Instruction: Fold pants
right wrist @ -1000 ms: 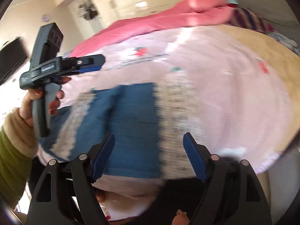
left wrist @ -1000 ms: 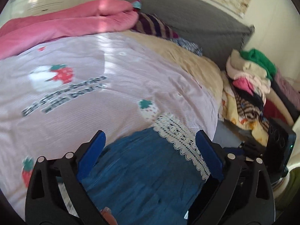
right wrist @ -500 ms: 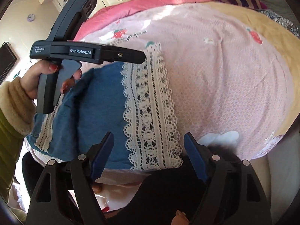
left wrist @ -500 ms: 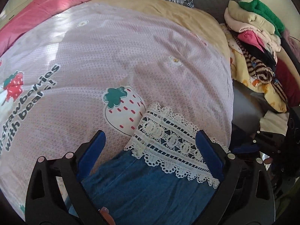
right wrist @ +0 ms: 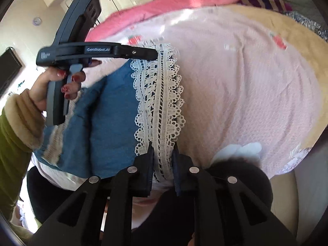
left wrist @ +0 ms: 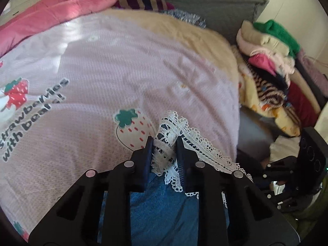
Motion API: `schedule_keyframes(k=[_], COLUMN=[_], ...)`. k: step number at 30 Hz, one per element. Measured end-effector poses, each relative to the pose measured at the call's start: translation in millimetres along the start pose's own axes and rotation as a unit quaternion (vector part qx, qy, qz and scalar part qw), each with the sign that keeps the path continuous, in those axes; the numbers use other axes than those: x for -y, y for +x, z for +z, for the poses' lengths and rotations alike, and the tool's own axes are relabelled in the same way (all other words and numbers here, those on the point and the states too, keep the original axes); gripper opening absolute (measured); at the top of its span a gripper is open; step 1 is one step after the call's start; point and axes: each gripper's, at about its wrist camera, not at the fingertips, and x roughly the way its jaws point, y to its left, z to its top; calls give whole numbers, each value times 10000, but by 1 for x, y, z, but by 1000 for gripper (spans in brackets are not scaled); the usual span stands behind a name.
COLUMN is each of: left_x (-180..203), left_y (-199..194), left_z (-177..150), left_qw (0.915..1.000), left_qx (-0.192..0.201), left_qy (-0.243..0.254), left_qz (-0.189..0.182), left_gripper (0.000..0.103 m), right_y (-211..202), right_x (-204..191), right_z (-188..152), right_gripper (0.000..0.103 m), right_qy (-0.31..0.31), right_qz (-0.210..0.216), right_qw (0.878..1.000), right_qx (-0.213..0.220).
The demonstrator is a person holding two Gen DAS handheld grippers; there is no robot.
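**Lace hem pinched at both ends**

Left wrist view: the left gripper [left wrist: 164,141] has its two fingers drawn close together, pinching a bunched fold of the white lace hem [left wrist: 168,135] of the blue denim pants [left wrist: 164,207]. The pants lie on a pink strawberry-print bedspread [left wrist: 123,78], with the denim running back under the gripper toward the camera. A printed strawberry [left wrist: 133,129] sits just beside the pinched lace on the left. A pink blanket [left wrist: 61,6] lies bunched at the far side of the bed, and a pile of clothes [left wrist: 272,61] is heaped beyond the bed's right edge, a green garment on top. The right gripper shows only as dark parts at the right rim.

Right wrist view: the right gripper [right wrist: 163,147] has its fingers pressed in on the near end of the same lace hem [right wrist: 160,94], which stretches away from it across the bedspread [right wrist: 246,92]. At the hem's far end the left gripper [right wrist: 151,54] meets the lace, held by the left hand [right wrist: 59,84] with red-painted nails. The blue denim [right wrist: 110,112] spreads to the left of the lace band, near the bed's front edge.
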Motion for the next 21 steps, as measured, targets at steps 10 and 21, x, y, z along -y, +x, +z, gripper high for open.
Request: schedule_keyframes(k=[10,21], left_x=[-20,-89], left_y=[-114,-160], left_z=[-42,-140], left_qw=[9916,9784], left_qx=[1178,1460], left_qy=[-357,-1463], left_qz=[-388,18], left_gripper=[15,27], right_y=[-35,61], right_x=[-122,-243], right_z=[11,-16], right_gripper=[15,15], right_qy=[-1567,-2946], right_qz=[944,1137], right_qw=[9822,9460], right_qx=[432,-732])
